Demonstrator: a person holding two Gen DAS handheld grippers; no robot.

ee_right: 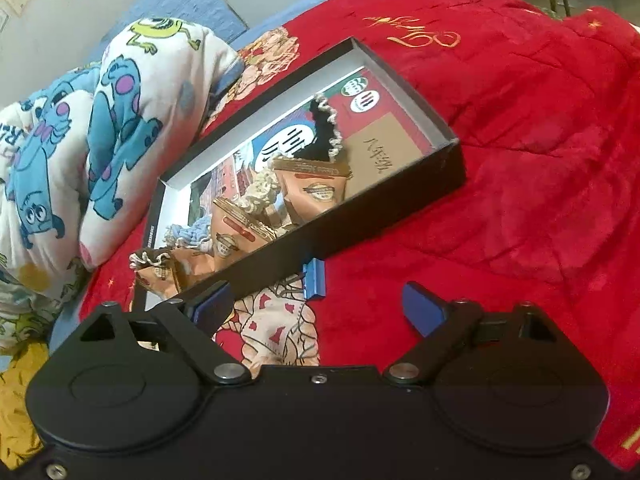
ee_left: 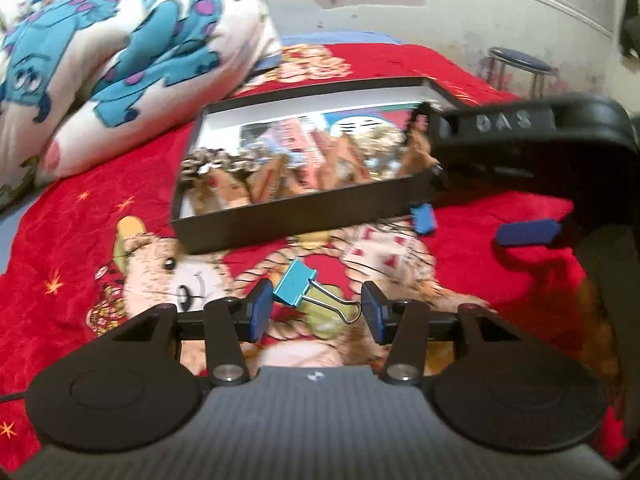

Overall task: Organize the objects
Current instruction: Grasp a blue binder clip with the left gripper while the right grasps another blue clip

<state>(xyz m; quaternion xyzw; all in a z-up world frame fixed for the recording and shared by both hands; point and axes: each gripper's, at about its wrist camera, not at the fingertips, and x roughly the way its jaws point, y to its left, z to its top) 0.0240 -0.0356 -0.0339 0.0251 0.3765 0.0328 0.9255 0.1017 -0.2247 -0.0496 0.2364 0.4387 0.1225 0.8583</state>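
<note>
A: Clip [ee_left: 295, 283] first. The light blue binder clip lies on the red blanket [ee_left: 72, 224], on the printed cartoon patch just in front of the black box's [ee_left: 280, 222] near wall. Its wire handles point toward the right pad.

B: And the left gripper [ee_left: 316, 307]?

A: Spread wide, straddling that clip. One blue pad is touching or almost touching the clip body; the other stands just off the wire loops. Nothing is pinched yet.

B: So the step in hand is the pick-up?

A: I judge so. Next the fingers have to close on the clip, squarely on the painted body if possible, since the wire loops would likely swivel or slip. Then it is a lift over the near wall into the box.

B: What does the box hold?

A: Several tan snack packets [ee_right: 316, 190], a few scrunchies, and a printed booklet flat on the floor of it.

B: The right gripper [ee_right: 320, 306]?

A: Released too, fingers far apart and holding nothing. Its left finger sits against the box's near corner, and a darker blue clip [ee_right: 315, 278] rests on the blanket touching the near wall, just ahead of it. That looks like its own next target.

B: Anything else close by?

A: A monster-print quilt [ee_left: 120, 52] is bunched at the blanket's far left edge, well clear of the work.
</note>
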